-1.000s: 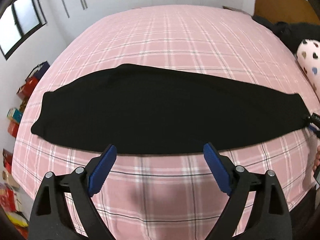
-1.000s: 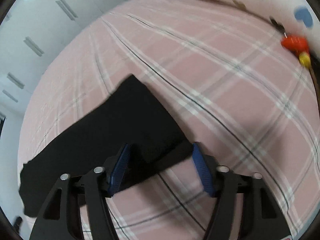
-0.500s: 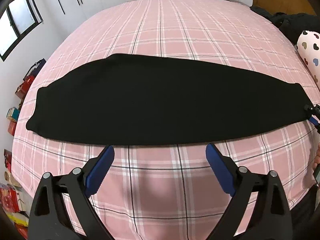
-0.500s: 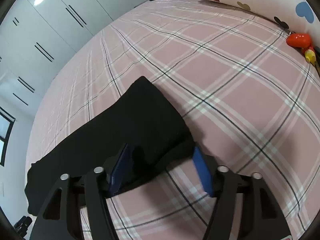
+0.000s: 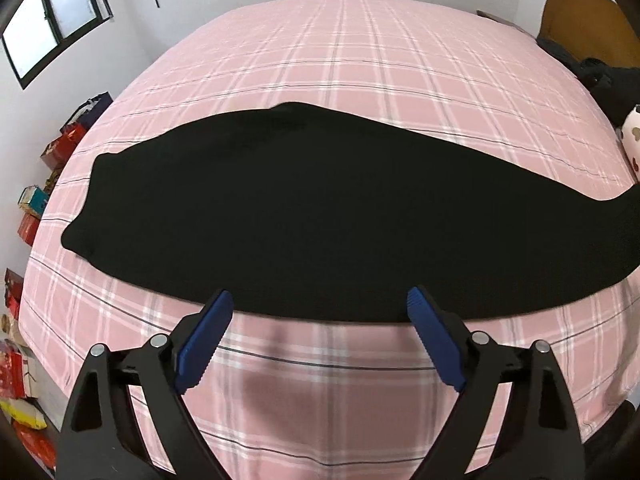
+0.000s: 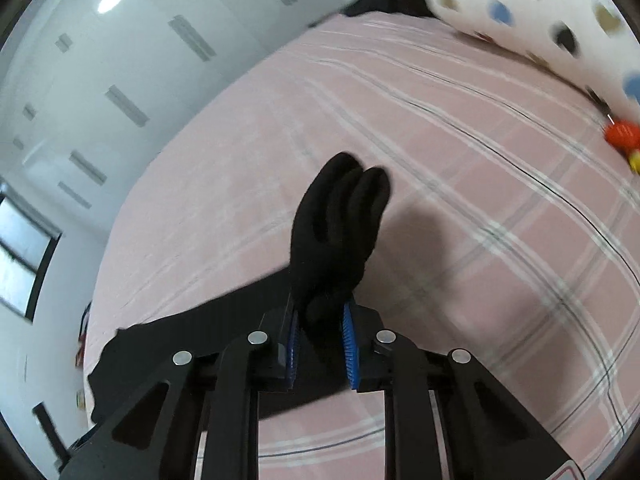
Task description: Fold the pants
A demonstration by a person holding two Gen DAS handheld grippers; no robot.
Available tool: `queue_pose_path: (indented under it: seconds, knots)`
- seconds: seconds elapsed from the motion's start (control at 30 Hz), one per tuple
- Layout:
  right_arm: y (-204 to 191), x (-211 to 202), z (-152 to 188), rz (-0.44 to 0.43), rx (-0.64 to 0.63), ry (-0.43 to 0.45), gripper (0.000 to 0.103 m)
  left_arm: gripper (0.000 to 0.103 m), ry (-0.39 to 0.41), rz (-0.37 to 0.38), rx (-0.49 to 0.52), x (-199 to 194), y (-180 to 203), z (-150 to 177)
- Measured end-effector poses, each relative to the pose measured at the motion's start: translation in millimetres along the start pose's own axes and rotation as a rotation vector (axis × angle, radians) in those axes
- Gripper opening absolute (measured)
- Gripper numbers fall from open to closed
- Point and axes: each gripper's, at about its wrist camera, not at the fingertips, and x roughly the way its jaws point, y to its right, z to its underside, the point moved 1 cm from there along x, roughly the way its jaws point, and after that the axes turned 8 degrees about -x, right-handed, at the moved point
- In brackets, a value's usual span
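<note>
Right gripper (image 6: 320,312), tilted down, has just closed, pinching pants (image 6: 340,224); left gripper (image 5: 320,304) spread.

You have open pink bedsheet (image 5: 320,380) ahead; spotted pillow (image 6: 540,16) and orange toy (image 6: 621,135) block the right edge.

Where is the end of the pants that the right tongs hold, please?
In the right wrist view, the pants end is bunched between the right tongs, lifted above the pink bedspread.

pink plaid bed (image 5: 360,60), heart pillow (image 6: 540,8), boxes (image 5: 32,208) on floor, white wardrobe (image 6: 120,60).
</note>
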Motion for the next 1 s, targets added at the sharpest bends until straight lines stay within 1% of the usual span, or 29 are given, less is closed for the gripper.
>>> queue_pose_path:
  seconds: [0.13, 0.2, 0.23, 0.3, 0.43, 0.47, 0.57, 0.7, 0.73, 0.8, 0.83, 0.87, 0.9, 0.93, 0.97, 1.0]
  knots:
    - [-75.9, 1.0, -9.6, -0.056, -0.113, -0.003, 0.017, 0.087, -0.021, 0.008, -0.014, 1.6, -21.2, -1.7]
    - [-119.5, 6.1, -8.8, -0.081, -0.185, -0.012, 0.017, 0.087, -0.027, 0.015, -0.024, 0.7, -37.7, -1.7]
    - [-131.9, 8.2, -7.7, -0.085, -0.205, -0.014, 0.017, 0.087, -0.027, 0.016, -0.028, 0.3, -43.8, -0.9]
    - [-175.6, 17.6, -3.0, -0.111, -0.271, -0.036, 0.017, 0.087, -0.018, 0.020, -0.031, -2.8, -59.9, -0.7]
    - [-242.7, 38.1, 12.6, -0.133, -0.380, -0.077, 0.017, 0.088, 0.003, 0.013, -0.026, -8.6, -85.3, 1.6]
    - [-264.8, 47.3, 21.2, -0.142, -0.417, -0.099, 0.017, 0.088, 0.007, 0.012, -0.026, -9.7, -91.6, 2.1]
    - [-307.3, 66.2, 49.0, -0.148, -0.491, -0.147, 0.017, 0.088, 0.021, 0.008, -0.030, -11.9, -114.0, 3.7]
    - [-348.6, 100.1, 89.7, -0.147, -0.567, -0.227, 0.017, 0.088, 0.022, 0.004, -0.049, -9.4, -139.1, 5.1]
    - [-355.4, 107.1, 97.4, -0.144, -0.583, -0.244, 0.017, 0.088, 0.020, 0.005, -0.061, -8.1, -145.9, 5.9]
    - [-369.3, 126.1, 123.1, -0.139, -0.627, -0.294, 0.017, 0.088, 0.014, 0.011, -0.086, -4.9, -157.8, 8.5]
    - [-373.5, 139.4, 138.8, -0.134, -0.652, -0.326, 0.023, 0.088, 0.010, 0.012, -0.097, -3.3, -162.2, 9.6]
    - [-373.0, 148.7, 149.5, -0.120, -0.672, -0.358, 0.025, 0.088, 0.003, 0.015, -0.109, -0.5, -167.9, 11.1]
    - [-372.2, 157.3, 159.8, -0.098, -0.690, -0.394, 0.031, 0.088, -0.002, 0.014, -0.116, 1.5, -170.6, 12.4]
    - [-370.1, 161.6, 168.8, -0.094, -0.697, -0.421, 0.038, 0.088, -0.007, 0.011, -0.123, 3.2, -173.8, 13.7]
    - [-369.3, 156.2, 170.3, -0.100, -0.697, -0.407, 0.038, 0.088, -0.010, 0.010, -0.130, 4.3, -175.6, 15.8]
    - [-365.8, 141.3, 167.0, -0.124, -0.683, -0.382, 0.040, 0.088, -0.013, 0.013, -0.139, 5.2, -180.4, 17.6]
